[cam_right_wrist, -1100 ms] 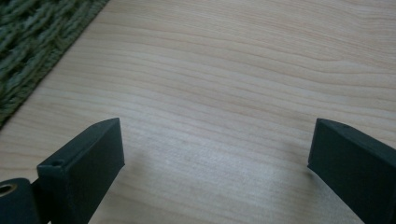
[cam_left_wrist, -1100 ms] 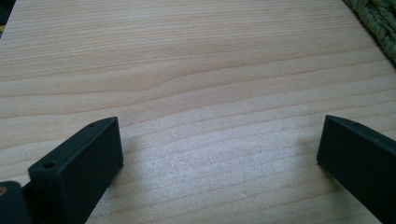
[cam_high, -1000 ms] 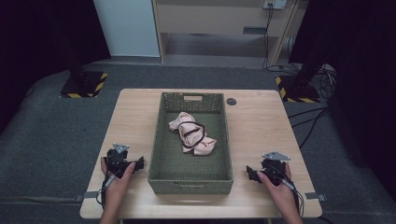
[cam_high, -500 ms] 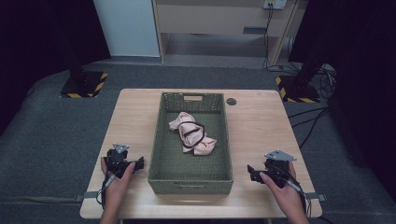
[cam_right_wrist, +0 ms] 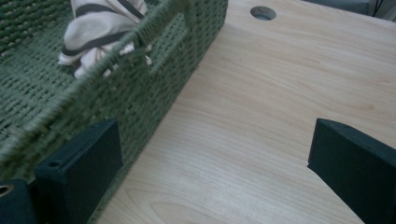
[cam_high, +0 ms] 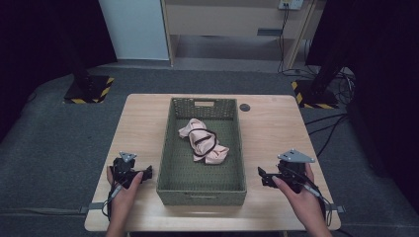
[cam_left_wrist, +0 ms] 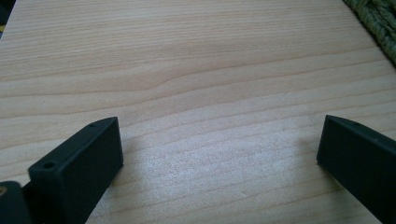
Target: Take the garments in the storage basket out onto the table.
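Wooden table (cam_high: 276,133) is carrying a green woven basket (cam_high: 237,148), which is holding the crumpled pink cloth (cam_high: 203,143) mid-floor; I am resting my left gripper (cam_high: 144,174) and right gripper (cam_high: 263,177) alongside, jaws apart, readying a reach.

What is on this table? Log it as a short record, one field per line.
surface: wooden table
container: green woven basket at mid-table
contents: pink crumpled cloth with a dark band, lying in the basket
left gripper: open, over bare wood to the left of the basket
right gripper: open, to the right of the basket, pointing towards its side wall
other: round hole in the tabletop, by the basket's far right corner
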Available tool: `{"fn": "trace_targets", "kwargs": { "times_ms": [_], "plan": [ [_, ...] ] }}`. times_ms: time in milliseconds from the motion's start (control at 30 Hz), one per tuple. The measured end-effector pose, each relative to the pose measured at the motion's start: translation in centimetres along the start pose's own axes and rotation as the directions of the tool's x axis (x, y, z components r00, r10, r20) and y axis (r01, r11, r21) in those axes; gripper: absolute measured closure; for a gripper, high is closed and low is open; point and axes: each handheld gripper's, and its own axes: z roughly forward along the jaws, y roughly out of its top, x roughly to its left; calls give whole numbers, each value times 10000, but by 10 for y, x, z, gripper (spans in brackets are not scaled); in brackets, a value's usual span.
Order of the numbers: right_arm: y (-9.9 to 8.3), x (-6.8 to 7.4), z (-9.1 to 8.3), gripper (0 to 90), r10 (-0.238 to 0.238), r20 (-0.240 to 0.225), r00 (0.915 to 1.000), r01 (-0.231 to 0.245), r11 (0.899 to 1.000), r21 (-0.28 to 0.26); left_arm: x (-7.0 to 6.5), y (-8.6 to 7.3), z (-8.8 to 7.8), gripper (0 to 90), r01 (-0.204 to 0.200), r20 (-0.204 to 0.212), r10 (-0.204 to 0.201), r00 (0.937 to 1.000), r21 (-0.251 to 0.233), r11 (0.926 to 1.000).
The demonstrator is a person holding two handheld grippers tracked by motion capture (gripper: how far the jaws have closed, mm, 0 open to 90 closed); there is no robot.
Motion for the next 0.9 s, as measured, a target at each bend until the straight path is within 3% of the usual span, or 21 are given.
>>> {"fn": "trace_targets", "kwargs": {
  "times_ms": [500,633,900],
  "plan": [
    [41,14,-13,26,-200,-394,9990,182,9987,-474,0,0,0,0,2,0,-2,10000,-2,10000],
    [50,18,-11,24,-139,-695,9975,107,9989,-463,0,0,0,0,3,0,-3,10000,-1,10000],
    [72,34,0,24,-570,-880,9945,534,9977,-422,0,0,0,0,0,0,0,10000,-2,10000]
  ]
}}
